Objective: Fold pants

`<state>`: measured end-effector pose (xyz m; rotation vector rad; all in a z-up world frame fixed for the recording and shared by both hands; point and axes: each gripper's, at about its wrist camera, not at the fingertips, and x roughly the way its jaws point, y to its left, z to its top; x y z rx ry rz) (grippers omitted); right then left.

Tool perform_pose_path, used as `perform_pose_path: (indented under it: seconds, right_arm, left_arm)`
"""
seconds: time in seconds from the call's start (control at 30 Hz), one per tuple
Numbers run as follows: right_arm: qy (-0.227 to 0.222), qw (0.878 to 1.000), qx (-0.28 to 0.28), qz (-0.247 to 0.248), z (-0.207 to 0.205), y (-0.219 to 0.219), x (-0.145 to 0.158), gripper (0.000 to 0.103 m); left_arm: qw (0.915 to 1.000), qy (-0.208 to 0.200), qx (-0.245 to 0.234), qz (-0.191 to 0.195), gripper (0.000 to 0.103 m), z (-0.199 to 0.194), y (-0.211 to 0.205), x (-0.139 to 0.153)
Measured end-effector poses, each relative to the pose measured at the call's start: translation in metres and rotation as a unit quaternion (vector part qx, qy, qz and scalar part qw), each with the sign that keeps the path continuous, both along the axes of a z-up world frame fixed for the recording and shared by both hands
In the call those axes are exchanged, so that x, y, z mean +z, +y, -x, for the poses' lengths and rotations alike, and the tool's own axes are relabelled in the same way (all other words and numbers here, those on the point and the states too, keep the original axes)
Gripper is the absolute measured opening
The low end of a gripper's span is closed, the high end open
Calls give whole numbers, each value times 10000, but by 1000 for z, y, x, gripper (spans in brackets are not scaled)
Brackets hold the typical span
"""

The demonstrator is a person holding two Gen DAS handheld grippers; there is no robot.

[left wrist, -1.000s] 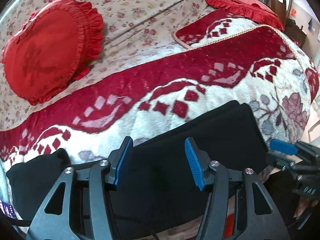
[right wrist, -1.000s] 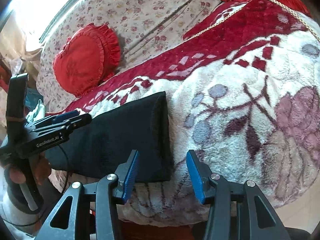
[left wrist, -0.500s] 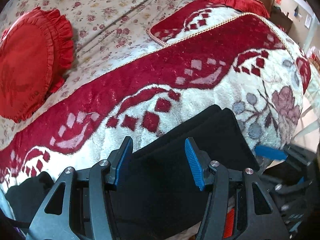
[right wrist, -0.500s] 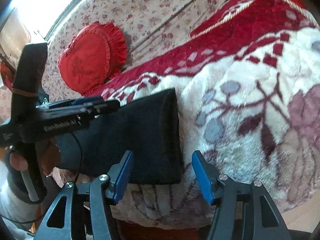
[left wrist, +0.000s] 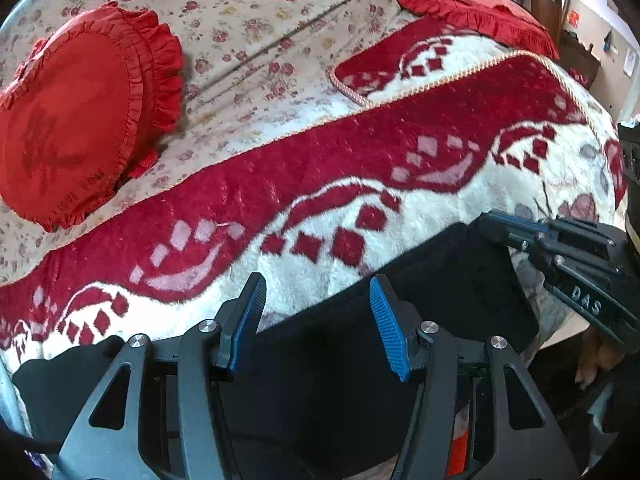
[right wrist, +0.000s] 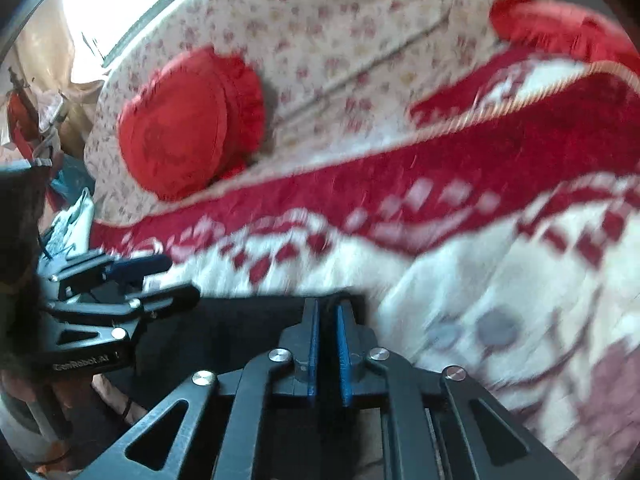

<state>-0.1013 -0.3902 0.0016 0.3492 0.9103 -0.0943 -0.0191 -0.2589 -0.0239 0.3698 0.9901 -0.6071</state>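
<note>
Change: Since a second ago your right gripper [right wrist: 326, 336] has gone from wide open just off the pants to nearly closed on their right-hand end; your left gripper [left wrist: 316, 320] has kept its wide gap throughout.
Right gripper: the blue pads [right wrist: 313, 344] stand a narrow slit apart with black cloth pinched between them. In the left wrist view it comes in from the right [left wrist: 516, 226], its tips on the far right corner of the pants.
Left gripper: blue pads [left wrist: 385, 326] spread wide, holding nothing, poised above the middle of the pants. The right wrist view shows it at the left [right wrist: 160, 280], fingers apart.
Pants: the black pants [left wrist: 400, 300] lie as a long dark band along the near edge of the bed, on the plush blanket, with one end bulging at the near left corner of the view. In the right wrist view [right wrist: 240, 332] that picture is motion-blurred, so you cannot make out the folds.
Blanket: the red-and-white plush blanket [left wrist: 360, 160] covers the near part of the bed, over a floral sheet [left wrist: 260, 20].
Cushions: a red heart-shaped ruffled cushion [left wrist: 76, 120] rests on the sheet towards the far left; a second red ruffled cushion [left wrist: 476, 8] lies at the far right.
</note>
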Motion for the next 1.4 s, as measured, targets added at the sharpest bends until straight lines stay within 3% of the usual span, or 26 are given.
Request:
perform_pose_path:
  seconds: [0.07, 0.13, 0.27, 0.3, 0.33, 0.4, 0.43, 0.53, 0.63, 0.73, 0.93, 1.07, 1.17, 1.2, 1.27, 1.3, 1.33, 1.37, 1.4]
  right_arm:
    - [64, 9999, -87, 28, -3, -6, -5, 2]
    - [209, 9994, -87, -273, -8, -12, -19, 2]
    - [5, 9979, -420, -486, 16, -22, -6, 9]
    - [-49, 9976, -437, -543, 25, -24, 0, 27]
    - [-117, 9971, -380, -655, 37, -25, 5, 53]
    - [-257, 9941, -270, -1016, 58, -22, 7, 60]
    - [-226, 9918, -193, -1245, 66, -18, 3, 60]
    - [66, 9932, -101, -1157, 75, -5, -11, 60]
    - [123, 9886, -67, -1500, 75, 1, -26, 60]
    - [226, 9898, 17, -1404, 72, 9, -36, 60]
    - [96, 9880, 5, -1543, 72, 9, -45, 61]
    - [72, 9871, 12, -1600, 75, 6, -43, 61]
    - [9, 9853, 4, -1711, 74, 4, -47, 61]
    - [-18, 9841, 3, -1778, 74, 1, -47, 60]
    - [-117, 9785, -132, -2057, 72, -5, -52, 42]
    - [-77, 9778, -215, -2081, 71, -6, -55, 26]
    - [-56, 9788, -240, -2036, 71, -7, -56, 18]
    - [-108, 9767, -211, -2134, 71, -7, -54, 16]
    - [-209, 9741, -190, -2246, 72, -7, -49, 16]
  left_arm:
    - [9999, 107, 12, 71, 54, -3, -4, -2]
    - [9998, 172, -59, 101, 54, -2, -10, -5]
    - [9994, 99, -345, 10, 54, 4, -22, -6]
    - [9991, 98, -415, 3, 54, 5, -26, -6]
    - [9987, 127, -502, 25, 54, 5, -30, -6]
    - [9972, 257, -703, 93, 54, 4, -41, -7]
    - [9963, 316, -787, 97, 54, 4, -47, -8]
    - [9939, 442, -1012, -48, 54, 1, -64, -15]
    - [9898, 565, -1289, -237, 54, 1, -78, -21]
    - [9850, 588, -1588, -321, 54, 3, -88, -24]
    - [9753, 705, -2055, -395, 55, 9, -107, -35]
    - [9725, 970, -2090, -352, 62, 0, -114, -42]
    - [9731, 972, -2072, -250, 62, -3, -114, -46]
    - [9731, 916, -2098, -242, 57, -2, -114, -46]
    - [9723, 813, -2183, -196, 42, 2, -111, -44]
    - [9717, 780, -2225, -163, 28, 5, -110, -41]
    - [9715, 729, -2250, -140, 22, 10, -108, -37]
    - [9725, 564, -2257, -137, 13, 15, -106, -30]
    - [9727, 415, -2279, -125, 12, 18, -103, -24]
